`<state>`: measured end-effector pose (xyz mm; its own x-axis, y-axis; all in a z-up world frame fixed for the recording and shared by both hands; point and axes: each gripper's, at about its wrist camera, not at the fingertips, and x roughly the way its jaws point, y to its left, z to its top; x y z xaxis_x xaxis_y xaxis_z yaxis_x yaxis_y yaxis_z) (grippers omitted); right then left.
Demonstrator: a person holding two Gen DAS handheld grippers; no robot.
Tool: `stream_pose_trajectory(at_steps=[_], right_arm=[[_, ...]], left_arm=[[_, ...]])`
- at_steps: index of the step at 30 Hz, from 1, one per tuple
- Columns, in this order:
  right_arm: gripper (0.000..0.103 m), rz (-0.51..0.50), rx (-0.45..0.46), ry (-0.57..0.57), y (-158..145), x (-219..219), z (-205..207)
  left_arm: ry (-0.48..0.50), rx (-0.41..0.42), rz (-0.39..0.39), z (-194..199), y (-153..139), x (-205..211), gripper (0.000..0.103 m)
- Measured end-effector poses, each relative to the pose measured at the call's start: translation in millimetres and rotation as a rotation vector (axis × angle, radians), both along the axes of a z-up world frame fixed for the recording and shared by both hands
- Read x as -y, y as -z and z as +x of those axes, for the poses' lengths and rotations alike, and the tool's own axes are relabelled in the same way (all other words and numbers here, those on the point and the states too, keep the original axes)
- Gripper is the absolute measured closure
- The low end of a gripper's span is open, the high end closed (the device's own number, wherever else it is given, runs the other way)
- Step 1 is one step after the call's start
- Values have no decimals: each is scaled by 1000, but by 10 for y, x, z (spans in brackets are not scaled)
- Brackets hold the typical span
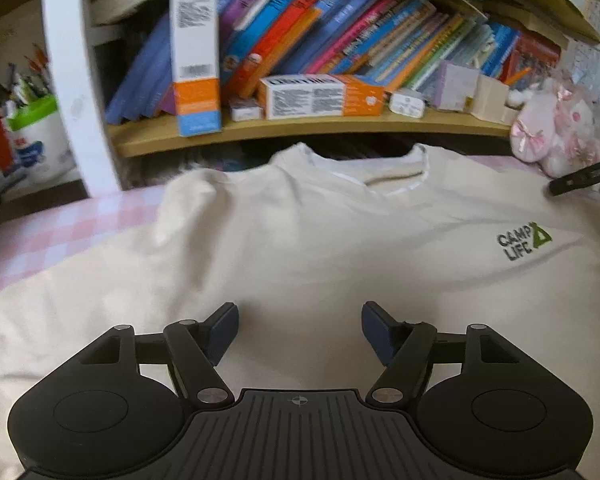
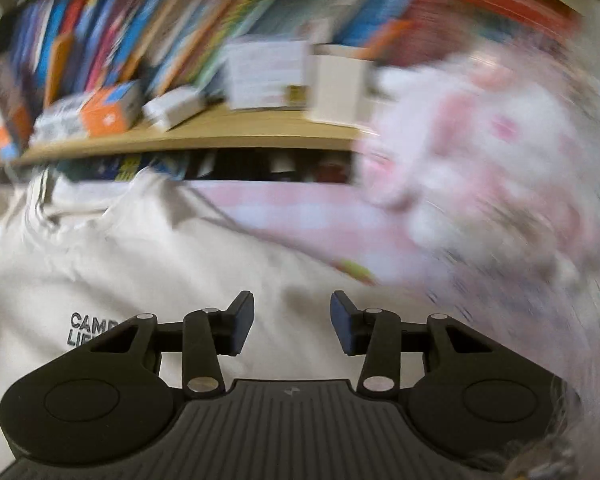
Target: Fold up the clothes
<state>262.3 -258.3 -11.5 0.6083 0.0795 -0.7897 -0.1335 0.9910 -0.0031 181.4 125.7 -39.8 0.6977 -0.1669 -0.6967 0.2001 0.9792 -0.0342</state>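
A cream T-shirt (image 1: 300,240) lies flat, front up, on a pink checked cloth, its collar (image 1: 364,176) toward the bookshelf and a green "CAMP LIFE" print (image 1: 522,242) on its chest. My left gripper (image 1: 299,316) hovers over the shirt's middle, jaws wide apart, nothing between the blue pads. In the right wrist view, the same T-shirt (image 2: 160,272) fills the lower left. My right gripper (image 2: 292,306) stands open above its shoulder part, with only cloth showing beneath the gap. A dark tip of the right gripper (image 1: 584,176) shows at the far right in the left wrist view.
A wooden shelf (image 1: 300,130) packed with books and small boxes runs behind the shirt. A pink plush toy (image 1: 556,132) sits at the right, blurred plush toy (image 2: 480,152) in the right wrist view. A white curved post (image 1: 66,80) and a pen holder (image 1: 28,140) stand at the left.
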Motion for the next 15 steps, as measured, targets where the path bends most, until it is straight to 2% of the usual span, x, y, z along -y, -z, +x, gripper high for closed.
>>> stream_pose_trajectory(at_steps=[2, 5, 7, 9, 15], right_arm=[[63, -45, -14, -53, 78, -141, 206], [69, -68, -57, -75, 212, -159, 429], [84, -56, -69, -80, 256, -123, 481], [91, -44, -80, -86, 299, -87, 530], [92, -108, -11, -15, 392, -128, 773]], left_arm=[[-30, 10, 13, -22, -66, -117, 33], [-86, 21, 25, -47, -133, -322, 33], [-122, 24, 31, -40, -154, -449, 33], [-155, 25, 36, -21, -168, -561, 33], [-177, 32, 96, 272, -220, -697, 33]])
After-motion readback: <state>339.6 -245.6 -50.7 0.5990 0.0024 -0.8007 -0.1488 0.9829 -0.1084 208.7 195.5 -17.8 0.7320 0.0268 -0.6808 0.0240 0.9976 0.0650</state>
